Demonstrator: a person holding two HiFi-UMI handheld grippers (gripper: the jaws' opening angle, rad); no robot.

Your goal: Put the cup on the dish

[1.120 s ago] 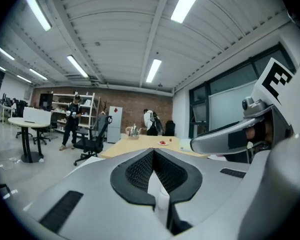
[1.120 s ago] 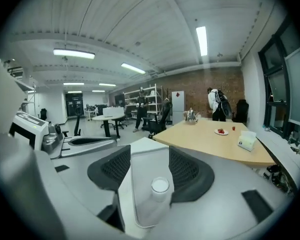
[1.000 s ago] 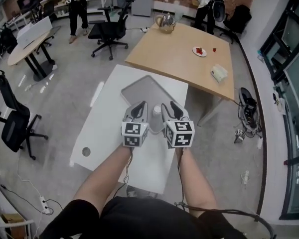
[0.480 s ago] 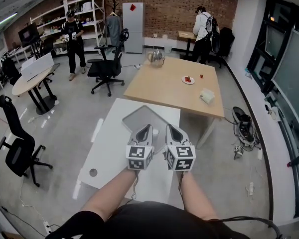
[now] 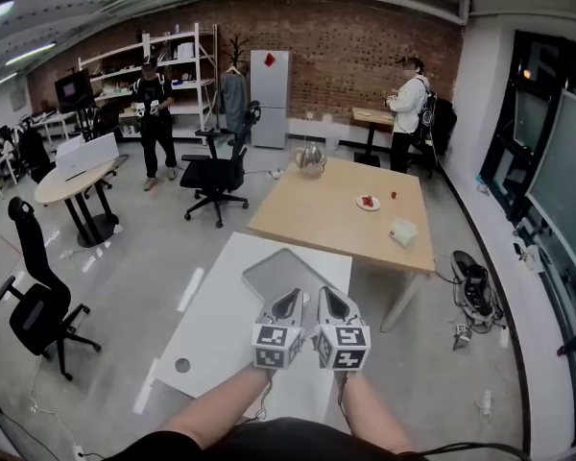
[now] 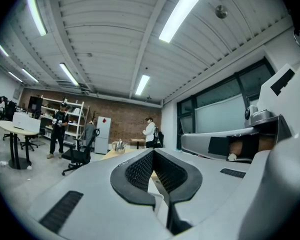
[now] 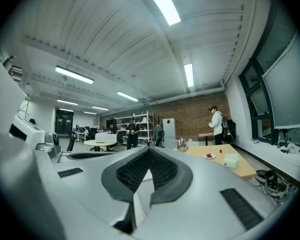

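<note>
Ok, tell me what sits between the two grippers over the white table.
A small white cup stands between the left gripper and the right gripper; only the head view shows it.

Head view: high, facing forward over the wooden table point(image 5: 341, 214).
Gripper views: low, level, facing the same table, which all share.

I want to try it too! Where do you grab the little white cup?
Likely its side wall, coming from the near side: the cup is small and sits by the near edge of the gray dish. No handle can be made out.
</note>
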